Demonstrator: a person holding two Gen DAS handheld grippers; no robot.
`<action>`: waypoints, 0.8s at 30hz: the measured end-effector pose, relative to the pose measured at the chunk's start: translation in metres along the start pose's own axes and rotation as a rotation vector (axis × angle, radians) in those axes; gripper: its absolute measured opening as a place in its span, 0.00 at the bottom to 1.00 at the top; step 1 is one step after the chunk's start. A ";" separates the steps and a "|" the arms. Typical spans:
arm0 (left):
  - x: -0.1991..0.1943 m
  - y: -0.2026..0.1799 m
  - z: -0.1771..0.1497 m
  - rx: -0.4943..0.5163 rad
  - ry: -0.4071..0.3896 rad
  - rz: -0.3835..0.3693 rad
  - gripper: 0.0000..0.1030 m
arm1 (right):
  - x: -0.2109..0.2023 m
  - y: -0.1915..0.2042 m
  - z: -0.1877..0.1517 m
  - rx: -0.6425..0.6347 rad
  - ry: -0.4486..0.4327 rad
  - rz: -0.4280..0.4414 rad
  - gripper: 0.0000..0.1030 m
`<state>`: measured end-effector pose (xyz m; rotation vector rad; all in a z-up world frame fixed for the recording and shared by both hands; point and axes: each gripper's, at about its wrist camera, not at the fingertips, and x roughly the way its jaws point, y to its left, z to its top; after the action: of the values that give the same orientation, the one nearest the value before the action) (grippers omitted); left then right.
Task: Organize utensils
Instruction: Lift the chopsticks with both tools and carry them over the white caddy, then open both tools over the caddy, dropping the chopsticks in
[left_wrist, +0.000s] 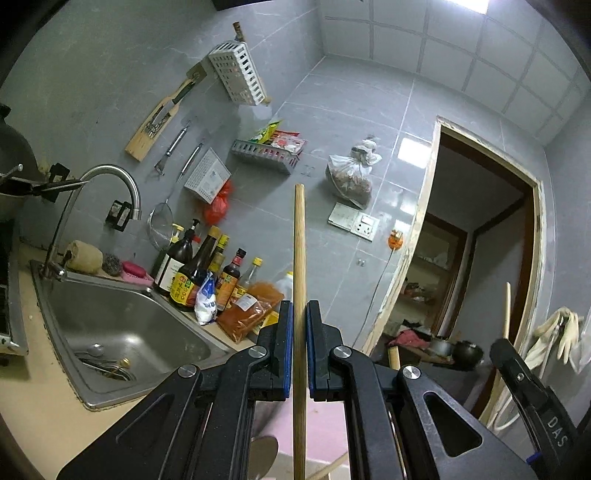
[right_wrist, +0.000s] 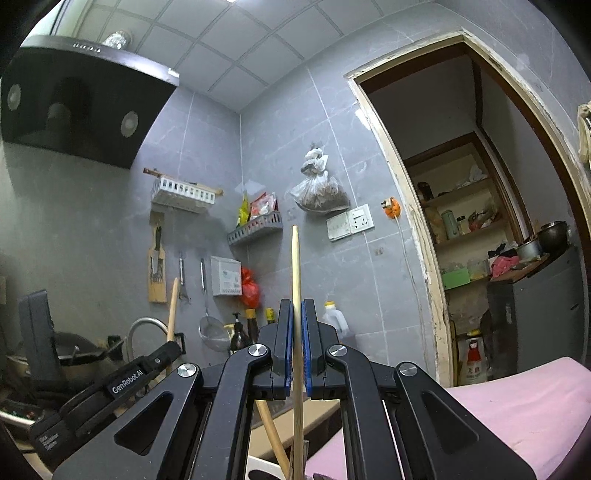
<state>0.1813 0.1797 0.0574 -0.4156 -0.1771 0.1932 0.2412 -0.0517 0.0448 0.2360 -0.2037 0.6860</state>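
My left gripper (left_wrist: 299, 308) is shut on a long wooden utensil handle (left_wrist: 299, 258) that stands upright between its blue pads; the handle's lower end is hidden below. My right gripper (right_wrist: 297, 306) is shut on a paler wooden utensil handle (right_wrist: 295, 266), also upright. The right gripper also shows at the right edge of the left wrist view (left_wrist: 524, 380), and the left gripper shows at the lower left of the right wrist view (right_wrist: 122, 376) with its handle (right_wrist: 172, 310). Other wooden handles (right_wrist: 271, 435) lean below the right gripper.
A steel sink (left_wrist: 122, 328) with tap (left_wrist: 110, 184) lies left, with sauce bottles (left_wrist: 199, 269) and a spice bag (left_wrist: 251, 310) behind it. White (left_wrist: 238, 72) and grey (left_wrist: 266, 155) wall racks, a knife board (left_wrist: 159, 118) and hanging strainer (left_wrist: 162, 221) are on the wall. A pink cloth (right_wrist: 517, 406) and a doorway (right_wrist: 480, 221) are right.
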 end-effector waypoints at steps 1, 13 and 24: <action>-0.001 -0.001 -0.003 0.009 0.000 0.005 0.04 | 0.000 0.001 -0.002 -0.011 0.005 -0.003 0.03; -0.005 -0.021 -0.032 0.153 0.057 -0.035 0.04 | -0.001 0.007 -0.018 -0.048 0.075 0.008 0.03; -0.011 -0.016 -0.040 0.144 0.172 -0.075 0.05 | 0.000 0.003 -0.020 -0.019 0.094 0.024 0.05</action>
<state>0.1815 0.1476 0.0268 -0.2799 -0.0094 0.0950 0.2408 -0.0439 0.0266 0.1828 -0.1233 0.7165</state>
